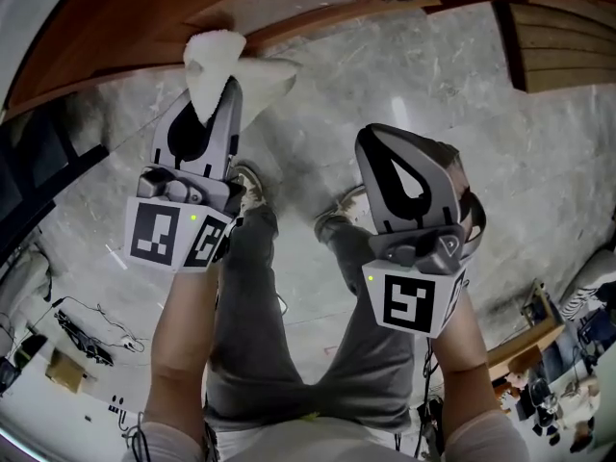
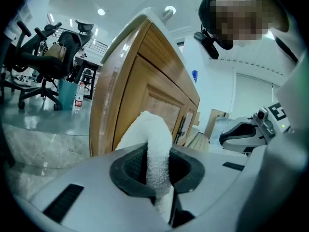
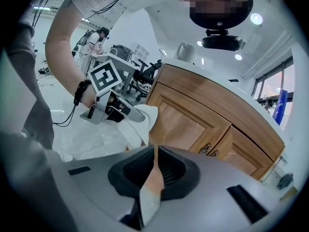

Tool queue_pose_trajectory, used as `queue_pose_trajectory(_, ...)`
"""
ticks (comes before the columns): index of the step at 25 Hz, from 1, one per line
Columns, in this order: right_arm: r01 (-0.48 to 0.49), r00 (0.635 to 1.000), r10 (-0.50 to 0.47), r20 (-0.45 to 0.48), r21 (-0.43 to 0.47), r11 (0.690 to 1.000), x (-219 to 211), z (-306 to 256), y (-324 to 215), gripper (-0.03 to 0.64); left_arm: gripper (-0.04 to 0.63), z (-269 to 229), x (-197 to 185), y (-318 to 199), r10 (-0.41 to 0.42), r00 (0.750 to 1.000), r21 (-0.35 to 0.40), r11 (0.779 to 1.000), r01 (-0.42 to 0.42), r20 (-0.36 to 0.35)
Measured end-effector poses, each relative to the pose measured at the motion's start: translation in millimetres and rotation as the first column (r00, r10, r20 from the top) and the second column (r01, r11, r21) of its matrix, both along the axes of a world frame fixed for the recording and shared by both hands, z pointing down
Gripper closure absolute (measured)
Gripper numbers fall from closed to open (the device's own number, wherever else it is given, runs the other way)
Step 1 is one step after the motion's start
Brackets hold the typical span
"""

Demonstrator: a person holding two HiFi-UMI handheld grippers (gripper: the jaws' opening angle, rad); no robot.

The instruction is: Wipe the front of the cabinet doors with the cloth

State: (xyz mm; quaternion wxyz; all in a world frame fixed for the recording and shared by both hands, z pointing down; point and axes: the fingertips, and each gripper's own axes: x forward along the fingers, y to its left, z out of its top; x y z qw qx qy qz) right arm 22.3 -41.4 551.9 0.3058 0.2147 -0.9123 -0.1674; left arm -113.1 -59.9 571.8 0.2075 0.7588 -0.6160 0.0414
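Cloth (image 2: 153, 139) pinched in left gripper (image 1: 219, 99) (seemingly touching cabinet door (image 2: 145, 88)).

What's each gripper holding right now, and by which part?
The left gripper pinches the white cloth at a bunched fold; the right gripper holds nothing.

The cabinet (image 1: 144, 27) runs across the top of the head view. Just below it, at upper left, the cloth (image 1: 217, 61) sits between the left gripper's (image 1: 227, 89) jaws. The right gripper (image 1: 377, 141) lies right of centre, lower down, over the floor (image 1: 481, 114).
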Motion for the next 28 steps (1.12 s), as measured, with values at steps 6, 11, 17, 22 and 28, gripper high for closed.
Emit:
queue_pose_trajectory(6,0.005,1.0,-0.005,-0.005,0.021,1.0,1.5,20.3,-6.2,0.565,0.537,18.7,5.6,-17.2,0.018,1.0,0.022,1.0,-0.018,-0.019)
queue_pose_trajectory(11,0.002,1.0,-0.002,-0.008,0.031,1.0,10.4,34.0,-10.1,0.565,0.537,28.5,16.8,-34.0,0.036,0.999,0.046,0.998,-0.036,-0.015)
queue_pose_trajectory(17,-0.049,0.999,0.05,-0.018,0.044,0.998,38.0,40.2,-26.8,0.565,0.537,33.1,42.5,-53.6,0.075,0.997,0.059,0.995,-0.074,-0.017)
queue_pose_trajectory(22,-0.088,0.996,0.089,-0.014,0.047,0.995,57.5,43.1,-39.9,0.565,0.537,34.7,65.9,-71.8,0.116,0.993,0.064,0.991,-0.115,-0.015)
queue_pose_trajectory(28,-0.136,0.99,0.137,-0.02,0.049,0.99,86.0,48.3,-53.5,0.565,0.537,37.5,99.1,-95.0,0.159,0.987,0.081,0.984,-0.156,-0.029)
